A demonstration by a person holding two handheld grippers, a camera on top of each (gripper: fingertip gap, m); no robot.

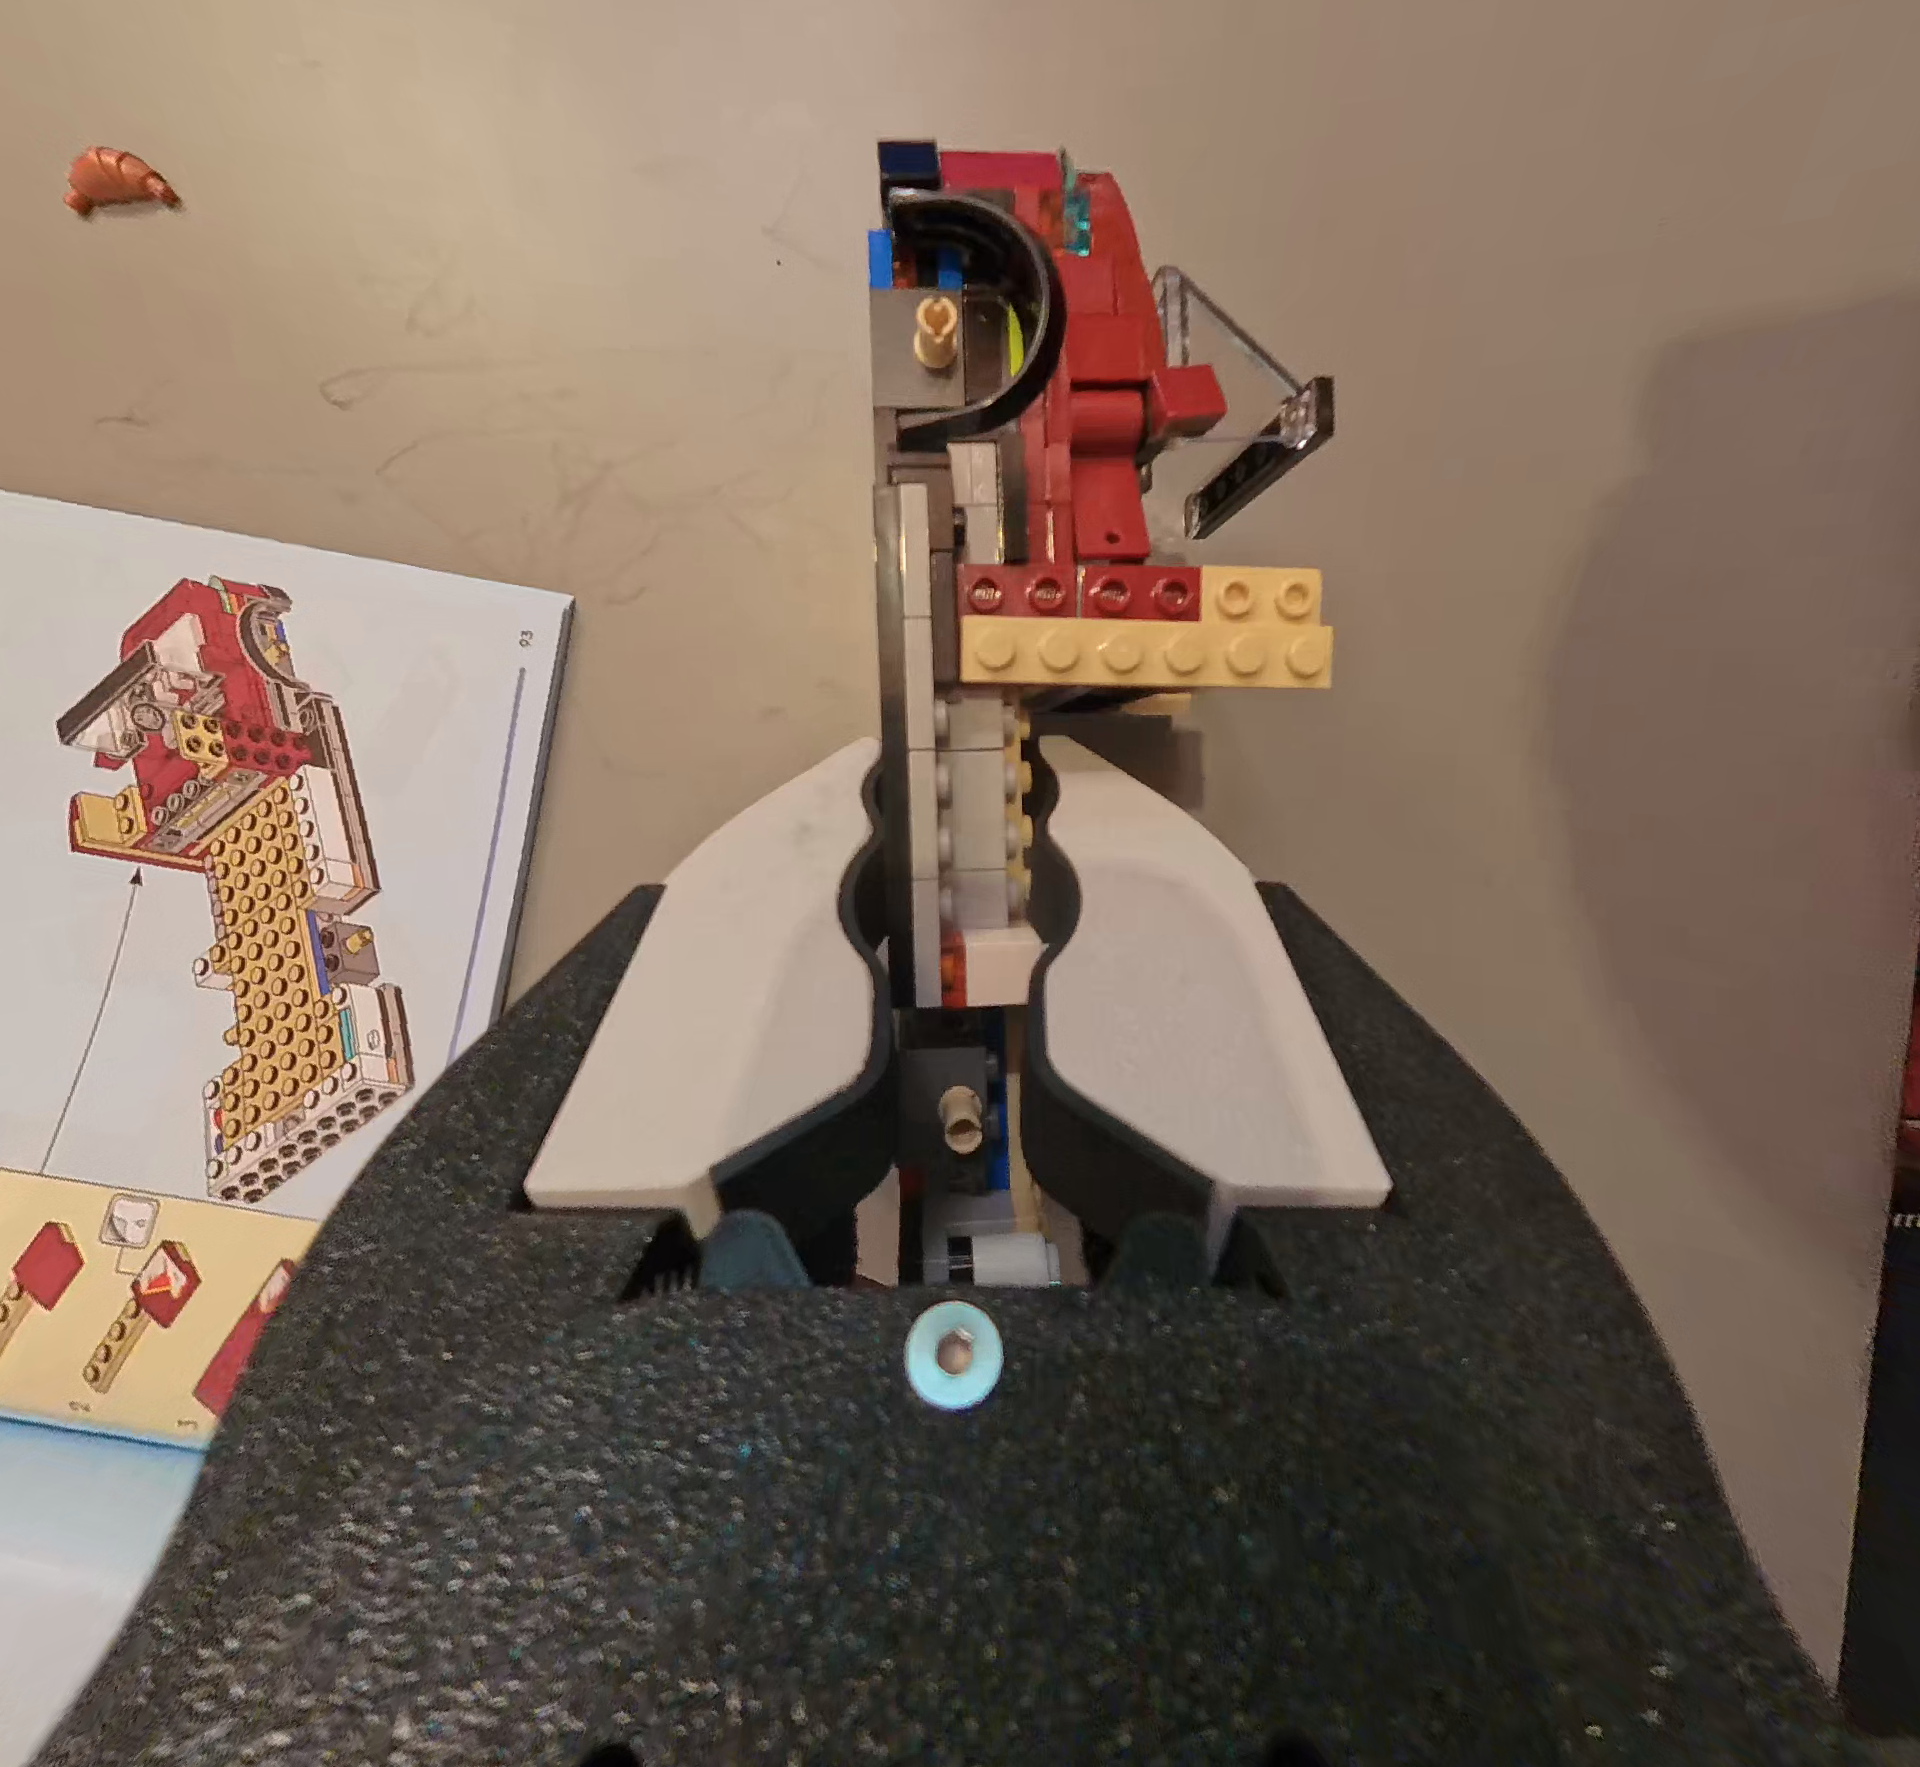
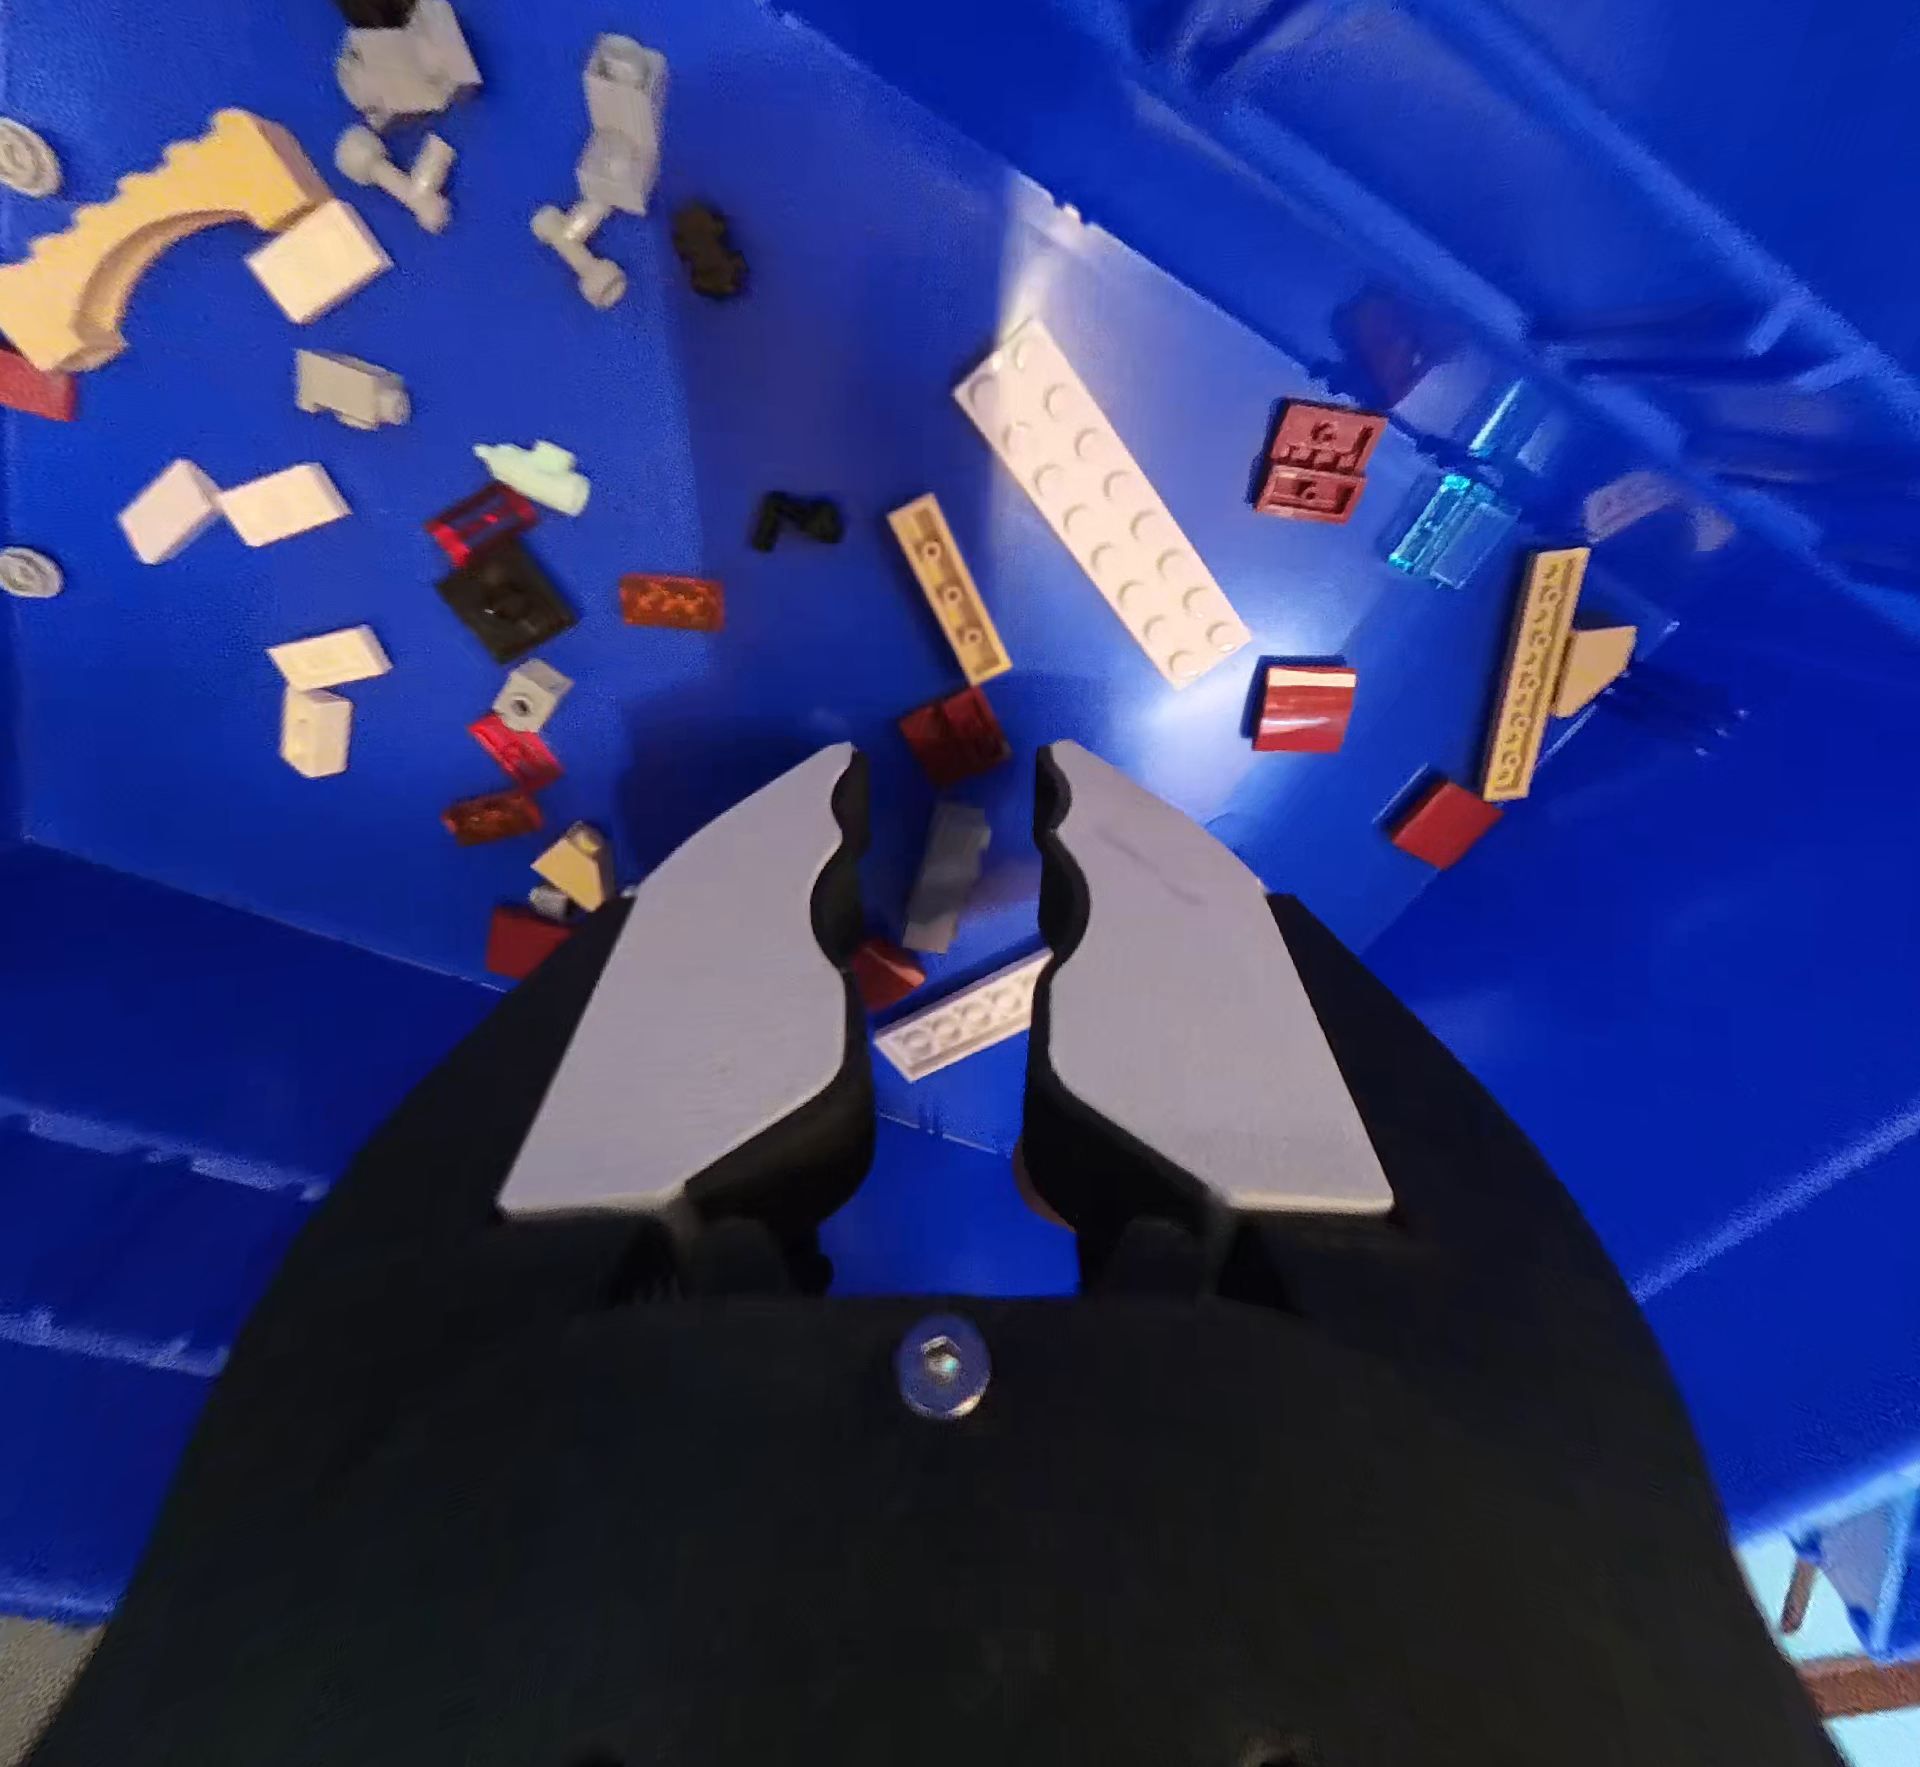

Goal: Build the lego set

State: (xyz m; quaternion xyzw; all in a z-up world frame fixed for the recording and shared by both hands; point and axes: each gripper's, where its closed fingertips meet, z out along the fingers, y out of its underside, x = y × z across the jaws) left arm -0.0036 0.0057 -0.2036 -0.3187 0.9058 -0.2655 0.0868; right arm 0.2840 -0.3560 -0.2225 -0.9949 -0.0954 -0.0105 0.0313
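In the left wrist view my left gripper (image 1: pixel 961 767) is shut on a partly built brick model (image 1: pixel 1039 429) of dark red, grey, tan and black bricks. Both pads press on its grey and tan lower part, and it stands up above the beige table (image 1: pixel 520 159). In the right wrist view my right gripper (image 2: pixel 948 756) is open and empty inside a blue bin (image 2: pixel 1558 107), just above its floor. A small grey piece (image 2: pixel 948 870) lies on the floor between the open fingers, with visible gaps to both pads. A dark red piece (image 2: pixel 954 732) lies just beyond the fingertips.
An open instruction booklet (image 1: pixel 260 834) lies left of the left gripper, with a small brown piece (image 1: pixel 116 179) beyond it. The bin floor holds several loose bricks: a long white plate (image 2: pixel 1101 502), a tan plate (image 2: pixel 948 587), a tan arch (image 2: pixel 145 242), a clear blue piece (image 2: pixel 1449 538). My hands' fingertips stand some 45 cm from each other.
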